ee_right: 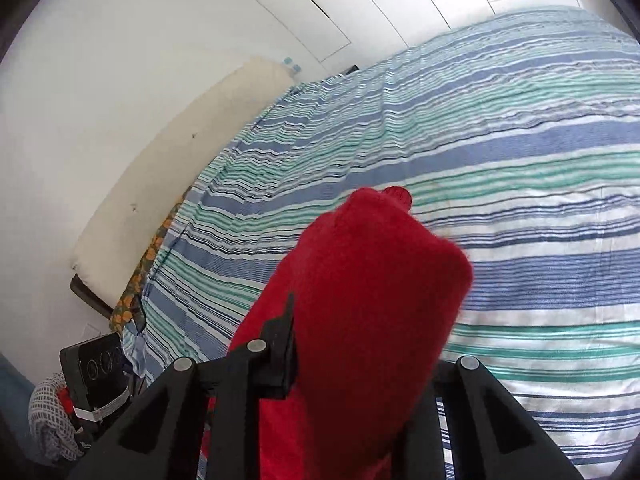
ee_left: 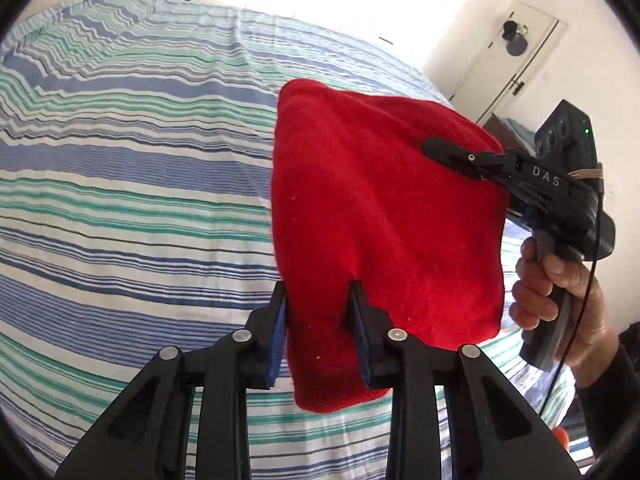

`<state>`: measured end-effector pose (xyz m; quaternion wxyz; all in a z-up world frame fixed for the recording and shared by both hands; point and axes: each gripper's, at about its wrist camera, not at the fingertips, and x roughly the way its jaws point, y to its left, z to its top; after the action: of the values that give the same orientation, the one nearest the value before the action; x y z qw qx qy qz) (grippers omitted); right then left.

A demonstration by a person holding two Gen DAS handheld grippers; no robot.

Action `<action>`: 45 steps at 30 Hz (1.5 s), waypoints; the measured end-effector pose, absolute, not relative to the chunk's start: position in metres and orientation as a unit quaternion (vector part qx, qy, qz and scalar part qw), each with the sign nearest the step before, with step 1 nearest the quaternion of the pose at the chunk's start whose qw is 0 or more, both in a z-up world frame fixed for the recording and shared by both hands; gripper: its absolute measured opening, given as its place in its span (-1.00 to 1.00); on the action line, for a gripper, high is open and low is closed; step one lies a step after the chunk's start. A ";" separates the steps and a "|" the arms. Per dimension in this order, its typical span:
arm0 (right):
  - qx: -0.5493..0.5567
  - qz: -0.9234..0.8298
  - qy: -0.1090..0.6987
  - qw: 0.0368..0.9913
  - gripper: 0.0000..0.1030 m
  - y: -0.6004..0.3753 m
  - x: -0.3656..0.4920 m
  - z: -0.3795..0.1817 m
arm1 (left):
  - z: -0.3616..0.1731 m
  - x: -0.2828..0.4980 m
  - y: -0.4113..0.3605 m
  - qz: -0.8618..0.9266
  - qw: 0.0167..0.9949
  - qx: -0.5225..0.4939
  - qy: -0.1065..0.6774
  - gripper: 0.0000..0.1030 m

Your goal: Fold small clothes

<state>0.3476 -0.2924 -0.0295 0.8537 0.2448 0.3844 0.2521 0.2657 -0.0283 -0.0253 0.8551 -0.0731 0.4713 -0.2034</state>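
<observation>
A small red fleece garment hangs in the air above the striped bed, held between both grippers. My left gripper is shut on its near lower edge, cloth bunched between the blue-padded fingers. My right gripper is shut on the garment's far right edge, held by a hand. In the right wrist view the red garment drapes over my right gripper and hides its right finger; only the left finger shows.
The blue, green and white striped bedsheet fills both views. A white pillow lies along the wall beside the bed. A door stands at the far right. Dark bags and a knit cloth sit on the floor.
</observation>
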 end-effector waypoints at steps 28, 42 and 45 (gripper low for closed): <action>0.042 0.017 0.441 0.896 0.89 -0.229 0.033 0.032 | 0.043 0.048 -0.006 -0.046 0.905 0.077 0.417 0.98; -0.042 0.035 0.450 0.891 0.89 -0.170 -0.024 0.067 | 0.065 0.010 0.001 -0.033 0.893 0.088 0.440 0.98; -0.038 0.034 0.452 0.890 0.89 -0.168 -0.028 0.071 | 0.068 0.005 0.000 -0.033 0.893 0.093 0.439 0.99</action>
<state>-0.0280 -0.1682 0.0713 0.8905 -0.0383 0.4521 0.0342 0.0048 0.0001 0.0677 0.8931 0.0935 0.4388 -0.0333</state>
